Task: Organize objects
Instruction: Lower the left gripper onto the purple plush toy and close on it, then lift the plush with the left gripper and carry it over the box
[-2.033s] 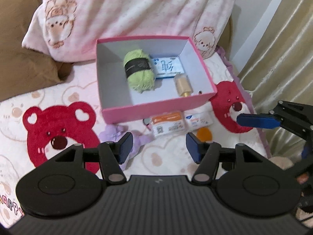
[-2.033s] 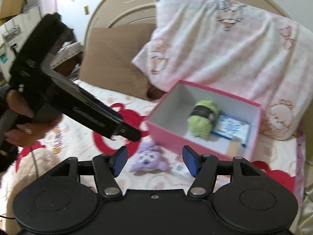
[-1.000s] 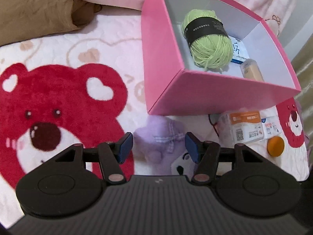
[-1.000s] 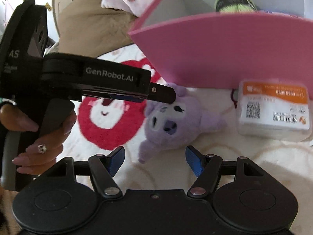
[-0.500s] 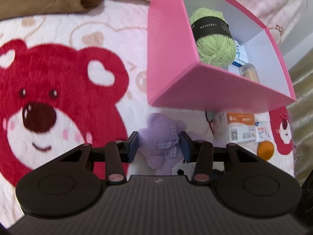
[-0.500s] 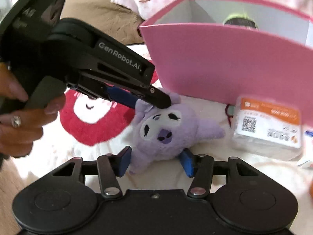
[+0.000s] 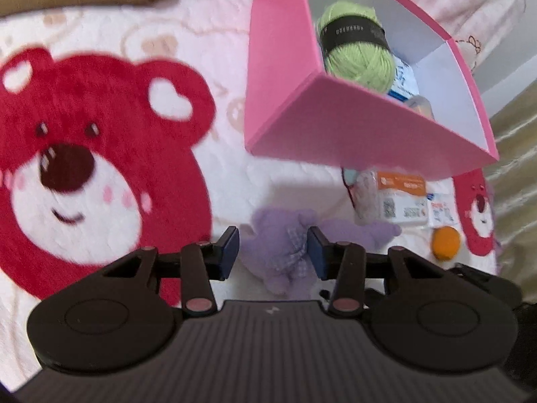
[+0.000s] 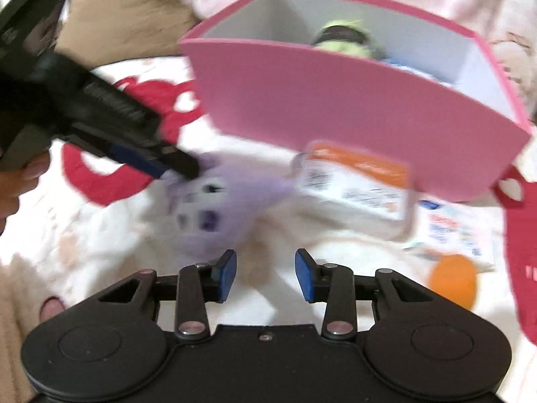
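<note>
On the bear-print blanket point(image 7: 208, 181), the left gripper point(image 7: 273, 252) has its jaws clenched on the purple plush toy point(image 7: 282, 252). The right gripper point(image 8: 265, 273) has just been closing, with nothing between its jaws.

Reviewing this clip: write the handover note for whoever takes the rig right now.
Left gripper: jaws have just closed, clamped on the purple plush toy in front of the pink box.
Right gripper: jaws just closing, nothing between them, near the plush.
Done: green yarn and a blue-white packet in the box.
Left: plush, orange-labelled packet, sachet and orange disc still outside.
</note>
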The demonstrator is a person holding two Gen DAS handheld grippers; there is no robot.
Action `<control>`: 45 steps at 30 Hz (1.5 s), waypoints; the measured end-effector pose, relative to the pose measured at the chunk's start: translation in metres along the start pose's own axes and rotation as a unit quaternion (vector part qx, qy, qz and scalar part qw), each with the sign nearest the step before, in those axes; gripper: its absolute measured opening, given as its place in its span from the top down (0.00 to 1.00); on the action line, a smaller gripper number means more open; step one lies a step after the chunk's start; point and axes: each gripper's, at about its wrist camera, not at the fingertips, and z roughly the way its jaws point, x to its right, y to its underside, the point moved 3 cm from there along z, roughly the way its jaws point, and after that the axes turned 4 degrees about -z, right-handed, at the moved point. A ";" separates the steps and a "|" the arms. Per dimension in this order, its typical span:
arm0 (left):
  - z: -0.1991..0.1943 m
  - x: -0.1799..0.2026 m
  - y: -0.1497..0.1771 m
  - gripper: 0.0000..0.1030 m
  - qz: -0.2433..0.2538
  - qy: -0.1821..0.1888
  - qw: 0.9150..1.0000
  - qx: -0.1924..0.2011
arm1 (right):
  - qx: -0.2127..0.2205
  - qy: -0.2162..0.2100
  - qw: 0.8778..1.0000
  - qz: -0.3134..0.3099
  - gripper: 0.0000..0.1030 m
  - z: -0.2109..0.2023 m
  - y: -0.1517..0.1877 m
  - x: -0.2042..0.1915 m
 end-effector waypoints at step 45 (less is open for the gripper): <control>-0.116 0.114 0.026 0.67 0.070 0.092 0.991 0.062 | 0.095 -0.049 0.994 -0.001 0.53 -0.121 -0.039 0.003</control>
